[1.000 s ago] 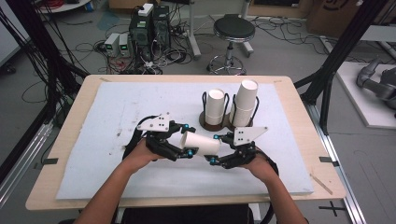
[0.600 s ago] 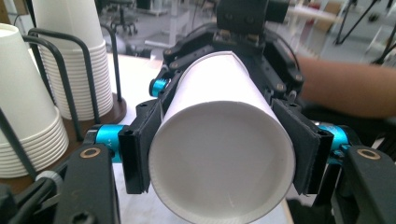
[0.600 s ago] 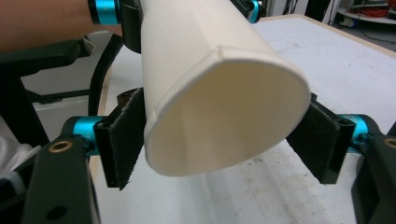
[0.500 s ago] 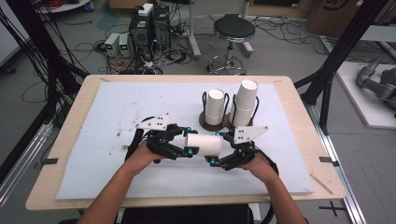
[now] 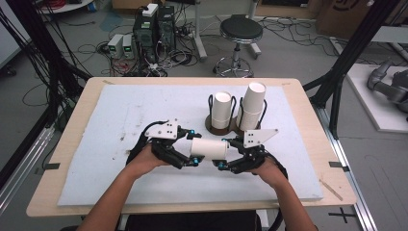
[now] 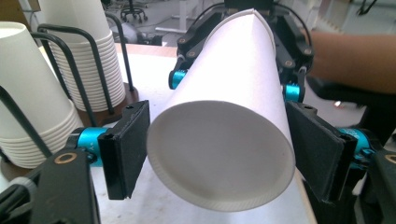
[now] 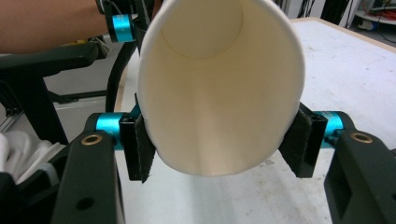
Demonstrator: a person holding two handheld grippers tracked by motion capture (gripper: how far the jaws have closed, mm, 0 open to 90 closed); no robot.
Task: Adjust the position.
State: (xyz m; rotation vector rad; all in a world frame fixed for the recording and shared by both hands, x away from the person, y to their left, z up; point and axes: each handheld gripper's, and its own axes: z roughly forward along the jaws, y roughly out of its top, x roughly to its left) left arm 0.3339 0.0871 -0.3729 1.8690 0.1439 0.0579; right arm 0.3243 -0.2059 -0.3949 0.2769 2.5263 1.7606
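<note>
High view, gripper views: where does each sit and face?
High view: above the person's side, looking forward and down on the white-topped table; both forearms, left gripper, right gripper.
Left gripper view: rides the left gripper, faces the white paper cup's base; own jaws, just opened, flank it.
Right gripper view: rides the right gripper, faces the cup's mouth; own jaws, just closed further, press it.
Shared: one cup, opposite ends.

Plain white paper cup [image 5: 209, 148], no print. White cup stacks [image 5: 252, 107] in black wire holders [image 5: 210, 103] on brown bases. Black fingers [image 6: 125, 148] with turquoise joints. Pale blue-white mat [image 5: 120, 120] over the light wood desk [image 5: 72, 130].
</note>
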